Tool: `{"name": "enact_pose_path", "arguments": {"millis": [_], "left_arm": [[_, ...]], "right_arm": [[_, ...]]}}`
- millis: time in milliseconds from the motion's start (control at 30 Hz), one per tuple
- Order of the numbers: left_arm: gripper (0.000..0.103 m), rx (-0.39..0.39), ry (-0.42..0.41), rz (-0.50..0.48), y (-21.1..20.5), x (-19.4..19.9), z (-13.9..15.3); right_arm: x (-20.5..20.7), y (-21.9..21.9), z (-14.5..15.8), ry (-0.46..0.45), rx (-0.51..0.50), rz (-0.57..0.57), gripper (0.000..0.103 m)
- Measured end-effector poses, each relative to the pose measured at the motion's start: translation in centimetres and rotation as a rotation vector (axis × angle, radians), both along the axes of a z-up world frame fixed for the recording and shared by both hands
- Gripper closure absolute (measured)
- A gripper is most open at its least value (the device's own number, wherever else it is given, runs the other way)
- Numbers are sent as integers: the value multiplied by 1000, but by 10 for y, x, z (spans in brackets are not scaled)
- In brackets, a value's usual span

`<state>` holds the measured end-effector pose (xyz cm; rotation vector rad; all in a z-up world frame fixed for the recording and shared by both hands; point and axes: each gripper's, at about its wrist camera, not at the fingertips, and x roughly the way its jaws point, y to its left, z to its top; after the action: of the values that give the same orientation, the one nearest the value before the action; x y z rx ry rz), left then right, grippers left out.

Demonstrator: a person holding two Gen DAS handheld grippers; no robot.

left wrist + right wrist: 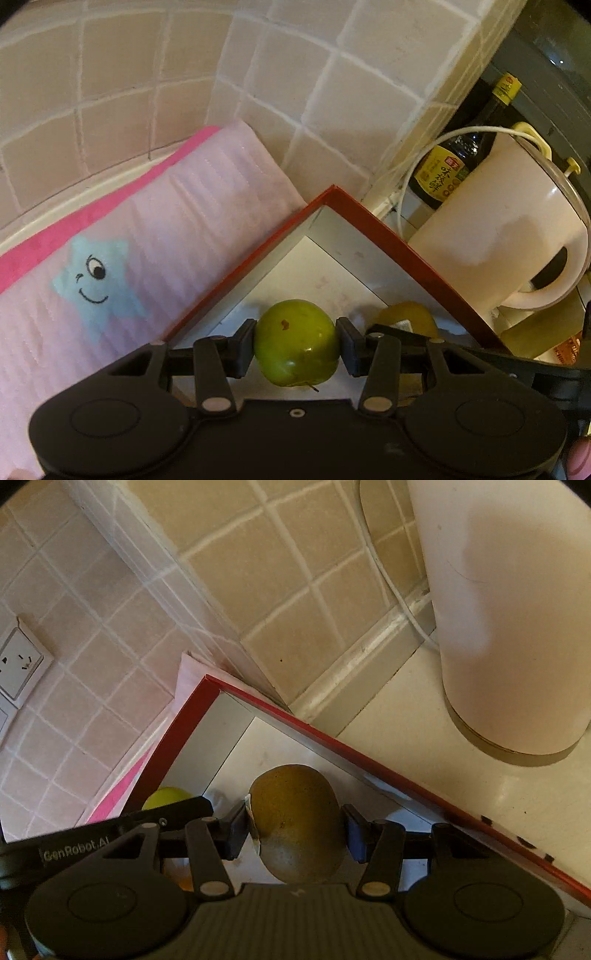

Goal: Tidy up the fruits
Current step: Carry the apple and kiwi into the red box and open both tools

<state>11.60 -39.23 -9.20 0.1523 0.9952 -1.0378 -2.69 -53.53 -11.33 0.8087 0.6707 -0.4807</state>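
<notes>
My left gripper [295, 341] is shut on a green apple [295, 341] and holds it over the red-rimmed white box [369, 218]. My right gripper [295, 829] is shut on a brown kiwi [295, 823] with a small sticker, also over the box [295, 720]. The kiwi shows to the right in the left wrist view [406, 317]. The green apple peeks out at the left in the right wrist view [166, 797], behind the left gripper's arm.
A pink towel with a blue star [129, 258] lies left of the box. A white kettle [498, 229] [509, 620], its cord and a dark sauce bottle [454, 162] stand right of it. Tiled walls close in behind, with a socket [18, 661].
</notes>
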Motion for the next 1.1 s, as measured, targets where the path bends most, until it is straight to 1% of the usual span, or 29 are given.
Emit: {"name": "enact_pose_path", "arguments": {"millis": [100,200,233,300,400,567,600,633,667,700,933,1000,1100], "left_arm": [[48,-2,6,1,1,1,1],[48,4,4,3,3,1,0],[48,5,7,5,3,1,0],[48,8,9,7,2,1,-1],[48,16,20,7,1,-1,-4],[49,33,74,34,3,1,-16],[47,36,81,45,4,2,-18],[35,34,93,51,6,3,-19],[31,26,104,59,8,4,-18],[28,18,106,67,11,4,-16],[26,-42,70,83,43,-10,19],[26,-69,59,97,61,-15,31],[26,-114,33,128,98,-22,53]], "right_arm": [[0,0,-1,-3,9,-4,48],[-2,-1,-2,-5,26,-18,45],[-5,-3,-1,-21,40,-25,42],[-14,-7,1,-61,74,-34,42],[-25,-11,5,-93,106,-38,42],[-42,-9,15,-116,102,-50,42],[-45,-9,17,-120,100,-50,42],[-48,-8,19,-122,97,-50,42],[-52,-8,21,-126,95,-49,41],[-55,-7,23,-132,94,-48,41],[-75,5,43,-175,82,-28,40],[-79,12,53,-190,70,-8,40],[-83,27,68,-203,35,22,36]]}}
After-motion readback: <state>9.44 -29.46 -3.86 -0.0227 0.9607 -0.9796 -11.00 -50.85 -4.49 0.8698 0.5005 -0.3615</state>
